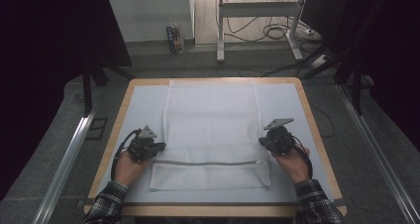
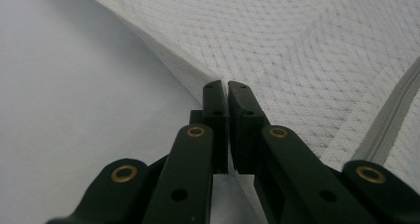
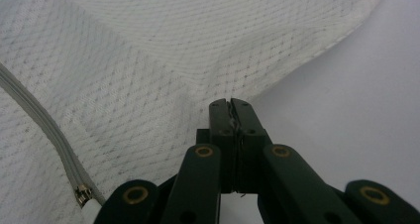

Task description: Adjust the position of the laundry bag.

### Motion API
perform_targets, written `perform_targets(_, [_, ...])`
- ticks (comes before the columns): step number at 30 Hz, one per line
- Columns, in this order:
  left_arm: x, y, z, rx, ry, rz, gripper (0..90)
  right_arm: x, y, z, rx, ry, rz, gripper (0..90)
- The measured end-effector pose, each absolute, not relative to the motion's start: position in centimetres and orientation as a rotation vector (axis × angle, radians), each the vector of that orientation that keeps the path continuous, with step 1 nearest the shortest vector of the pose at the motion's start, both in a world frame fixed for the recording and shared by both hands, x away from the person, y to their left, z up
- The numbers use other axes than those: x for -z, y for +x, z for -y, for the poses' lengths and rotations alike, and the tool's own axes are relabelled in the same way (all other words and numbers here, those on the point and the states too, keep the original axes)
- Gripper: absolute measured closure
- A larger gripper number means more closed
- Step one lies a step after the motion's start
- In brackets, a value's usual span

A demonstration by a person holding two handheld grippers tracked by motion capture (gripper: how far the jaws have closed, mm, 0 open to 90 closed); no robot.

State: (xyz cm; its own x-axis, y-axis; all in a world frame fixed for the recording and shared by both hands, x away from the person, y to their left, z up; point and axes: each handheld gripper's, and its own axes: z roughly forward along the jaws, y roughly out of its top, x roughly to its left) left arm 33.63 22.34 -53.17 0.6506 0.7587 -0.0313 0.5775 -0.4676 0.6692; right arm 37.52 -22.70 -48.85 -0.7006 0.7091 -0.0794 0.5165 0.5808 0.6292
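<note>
A white mesh bag (image 1: 213, 117) lies flat on the table's pale mat (image 1: 141, 105), with a grey zipper (image 1: 208, 162) running across near its front end. My left gripper (image 1: 159, 147) is shut on the bag's left edge just above the zipper. In the left gripper view the jaws (image 2: 228, 87) pinch the mesh bag (image 2: 307, 50), whose edge rises to them in a fold. My right gripper (image 1: 262, 141) is shut on the right edge. In the right gripper view its tips (image 3: 232, 104) clamp the mesh (image 3: 148, 70), and the zipper's end (image 3: 81, 194) sits at lower left.
The table's wooden rim (image 1: 317, 135) frames the mat. Metal rails (image 1: 69, 154) run along both sides on the floor. Behind the table stand a desk frame (image 1: 220, 30) and loose cables (image 1: 270, 33). Plaid-sleeved forearms (image 1: 312, 199) come in from the bottom.
</note>
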Motion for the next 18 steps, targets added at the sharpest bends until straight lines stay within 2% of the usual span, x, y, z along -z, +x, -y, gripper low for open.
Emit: perform_targets(18, [52.7, 31.8, -20.9, -0.353, 2.264, -0.973, 86.3, 48.8, 35.0, 24.5, -0.836, 1.034, -2.502, 87.6])
